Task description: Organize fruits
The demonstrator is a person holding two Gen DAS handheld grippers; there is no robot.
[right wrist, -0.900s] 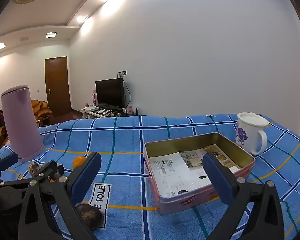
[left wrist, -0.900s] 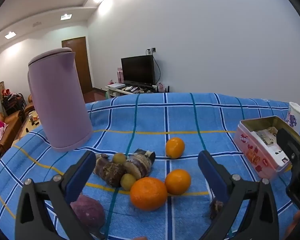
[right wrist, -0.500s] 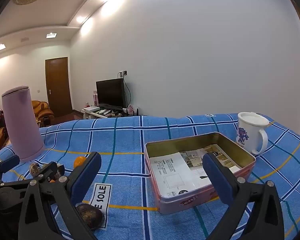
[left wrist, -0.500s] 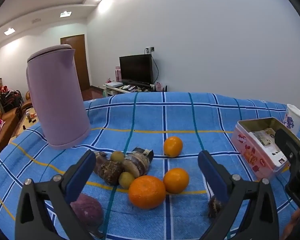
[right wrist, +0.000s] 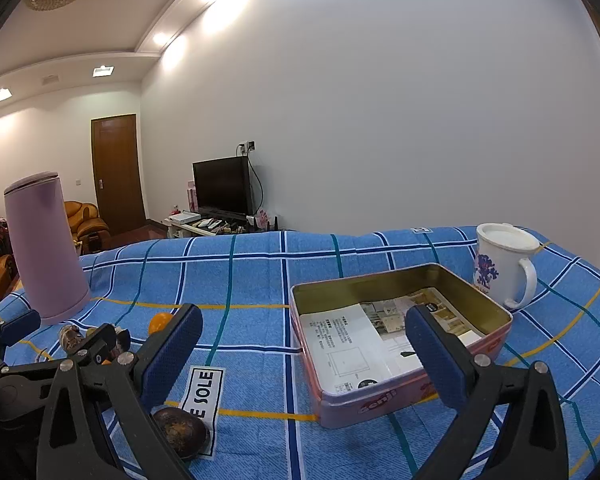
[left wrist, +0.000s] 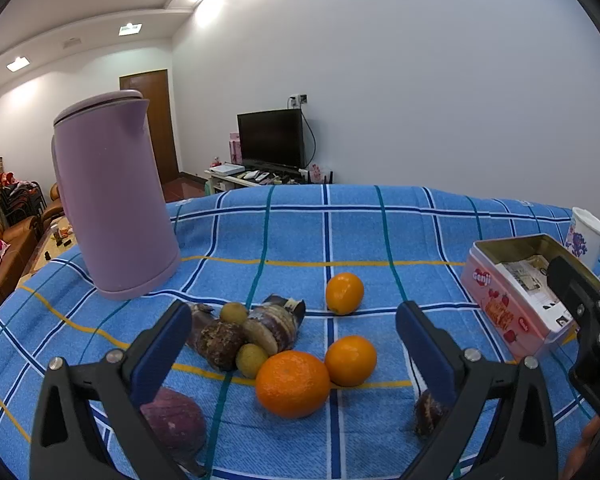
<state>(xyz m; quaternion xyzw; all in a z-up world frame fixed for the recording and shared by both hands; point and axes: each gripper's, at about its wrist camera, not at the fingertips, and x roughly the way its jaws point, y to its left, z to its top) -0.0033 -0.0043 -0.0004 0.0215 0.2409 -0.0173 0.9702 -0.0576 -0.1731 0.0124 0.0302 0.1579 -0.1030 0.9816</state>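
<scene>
We see our left gripper (left wrist: 294,350) spread wide and empty above the oranges (left wrist: 293,383) lying between its fingers, while our right gripper (right wrist: 304,350), likewise released, faces the open tin (right wrist: 496,312).

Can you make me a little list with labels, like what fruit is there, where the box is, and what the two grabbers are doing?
oranges: three on the blue cloth, the biggest nearest the left gripper
small green fruits: two beside the brown roots
tin: open, paper inside, no fruit in it
mug: white, behind the tin
jug: purple, upright
left gripper: open, holding nothing
right gripper: open, holding nothing
</scene>
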